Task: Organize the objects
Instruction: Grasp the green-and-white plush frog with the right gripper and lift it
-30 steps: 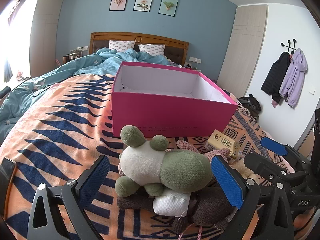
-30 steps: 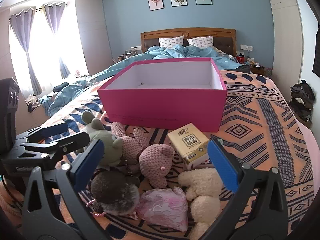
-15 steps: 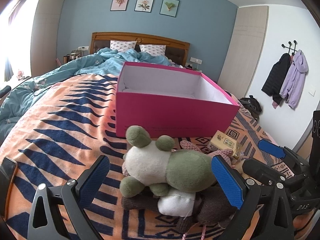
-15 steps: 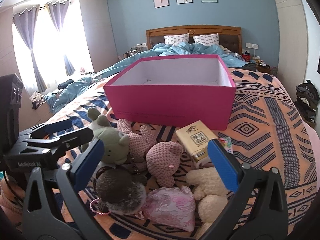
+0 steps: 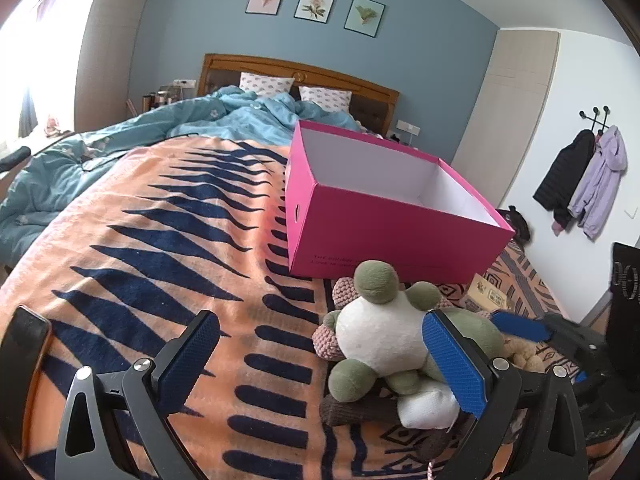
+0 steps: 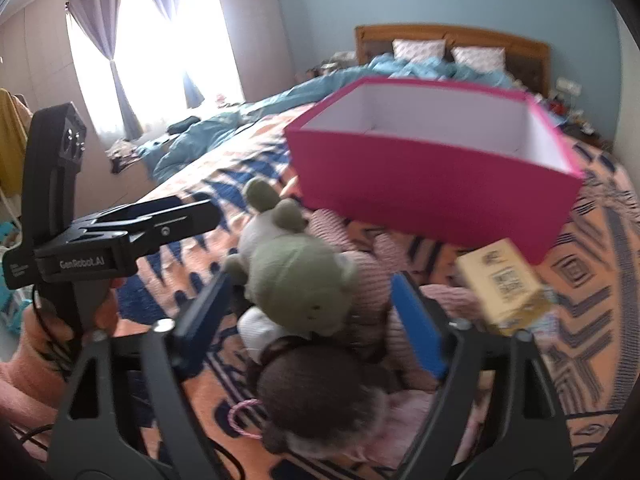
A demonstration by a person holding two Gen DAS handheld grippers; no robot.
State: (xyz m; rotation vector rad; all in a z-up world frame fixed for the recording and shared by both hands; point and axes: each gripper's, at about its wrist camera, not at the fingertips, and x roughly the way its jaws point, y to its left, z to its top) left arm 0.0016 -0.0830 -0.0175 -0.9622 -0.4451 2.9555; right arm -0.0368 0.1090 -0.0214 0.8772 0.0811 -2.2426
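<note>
On the patterned bedspread (image 5: 168, 248), in front of the empty pink box (image 5: 384, 236), we have not packed anything yet.

Our right gripper (image 6: 316, 320) has its jaws spread around the green frog plush (image 6: 296, 276), not yet pinching it, while our left gripper (image 5: 320, 354) hangs open just beside the same pile. The frog lies on a brown plush (image 6: 316, 396), with pink knitted toys (image 6: 372, 280) and a yellow tissue pack (image 6: 506, 284) close by. As we judge it, every item still needs moving into the box.
</note>
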